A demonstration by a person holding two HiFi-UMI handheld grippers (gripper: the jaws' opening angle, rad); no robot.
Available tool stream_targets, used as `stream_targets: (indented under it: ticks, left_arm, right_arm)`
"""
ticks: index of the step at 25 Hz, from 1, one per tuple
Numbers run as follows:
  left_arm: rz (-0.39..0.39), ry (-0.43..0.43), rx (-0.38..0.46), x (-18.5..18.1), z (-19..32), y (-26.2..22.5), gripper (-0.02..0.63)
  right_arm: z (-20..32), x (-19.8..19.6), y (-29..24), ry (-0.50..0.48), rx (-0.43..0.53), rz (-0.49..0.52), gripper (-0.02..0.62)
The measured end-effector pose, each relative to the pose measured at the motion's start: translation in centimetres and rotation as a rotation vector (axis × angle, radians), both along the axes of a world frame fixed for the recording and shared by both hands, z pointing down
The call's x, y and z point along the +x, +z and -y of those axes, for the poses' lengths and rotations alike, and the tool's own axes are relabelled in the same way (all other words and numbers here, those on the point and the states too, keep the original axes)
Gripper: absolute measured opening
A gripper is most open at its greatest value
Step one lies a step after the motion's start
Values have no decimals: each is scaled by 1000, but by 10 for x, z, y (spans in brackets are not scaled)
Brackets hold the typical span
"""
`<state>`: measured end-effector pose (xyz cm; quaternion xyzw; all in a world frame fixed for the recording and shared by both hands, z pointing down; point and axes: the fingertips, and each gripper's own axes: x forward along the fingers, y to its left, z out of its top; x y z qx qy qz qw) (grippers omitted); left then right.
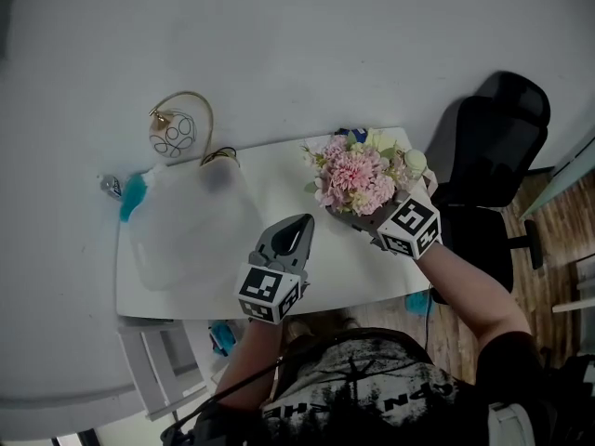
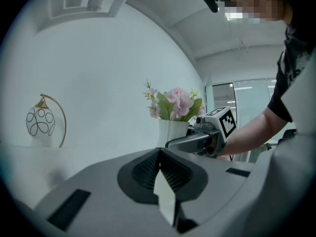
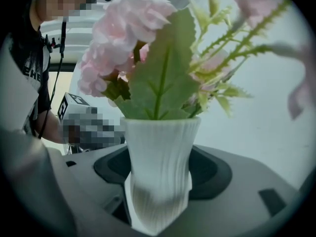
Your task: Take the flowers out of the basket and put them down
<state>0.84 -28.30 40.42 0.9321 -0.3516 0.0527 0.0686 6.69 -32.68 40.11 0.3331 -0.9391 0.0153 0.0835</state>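
**White table, vase held at its far right corner**

My right gripper has its jaws clamped low on the ribbed white vase, so the pink flowers stand upright over the table. I can't tell if the base touches. My left gripper hovers mid-table, jaws pressed together on nothing, out of the way.

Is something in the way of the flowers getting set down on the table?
Nothing visible is. The right gripper holds the vase of flowers over the table, and the tabletop around it is bare.
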Motion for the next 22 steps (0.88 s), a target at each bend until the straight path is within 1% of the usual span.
stream_targets:
  ticks: [4, 8, 11, 16, 22]
  left_arm:
    - [10, -9, -10, 10, -5, 17, 14]
    - [17, -11, -21, 22, -9, 35, 14]
    - [29, -1, -57, 33, -18, 54, 14]
    - [10, -5, -91, 44, -21, 74, 14]
    - [31, -13, -120, 61, -26, 98, 14]
  right_arm:
    - [-8, 18, 23, 21, -8, 1, 339]
    - [-15, 33, 47, 31, 13, -39, 339]
    - [-26, 43, 70, 41, 9, -64, 339]
    - [-29, 58, 92, 74, -15, -9, 339]
    - [-28, 70, 111, 88, -25, 27, 339]
